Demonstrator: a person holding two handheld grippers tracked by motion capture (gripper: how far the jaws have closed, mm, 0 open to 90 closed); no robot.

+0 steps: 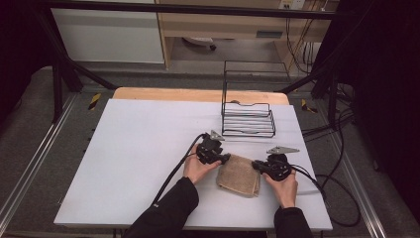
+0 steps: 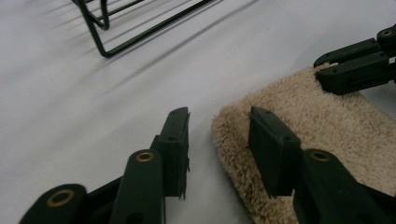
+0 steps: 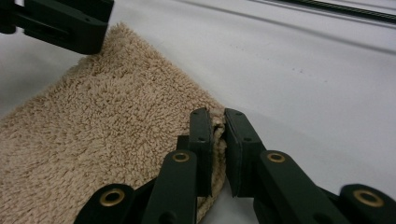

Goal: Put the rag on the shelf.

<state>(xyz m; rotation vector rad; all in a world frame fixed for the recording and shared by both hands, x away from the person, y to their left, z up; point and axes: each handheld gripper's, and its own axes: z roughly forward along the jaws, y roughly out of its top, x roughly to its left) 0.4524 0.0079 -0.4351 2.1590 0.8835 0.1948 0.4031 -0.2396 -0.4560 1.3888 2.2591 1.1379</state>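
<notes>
One folded towel [image 1: 239, 175] lies on the table [image 1: 138, 148], just in front of the single wire rack [image 1: 247, 119]. The right hand-held gripper [image 3: 218, 122] is clamped on the towel's corner; the left hand-held gripper [image 2: 218, 122] stands parted, straddling the opposite edge. It looks soft, light and floppy, so corners are best, pinching every layer.
</notes>
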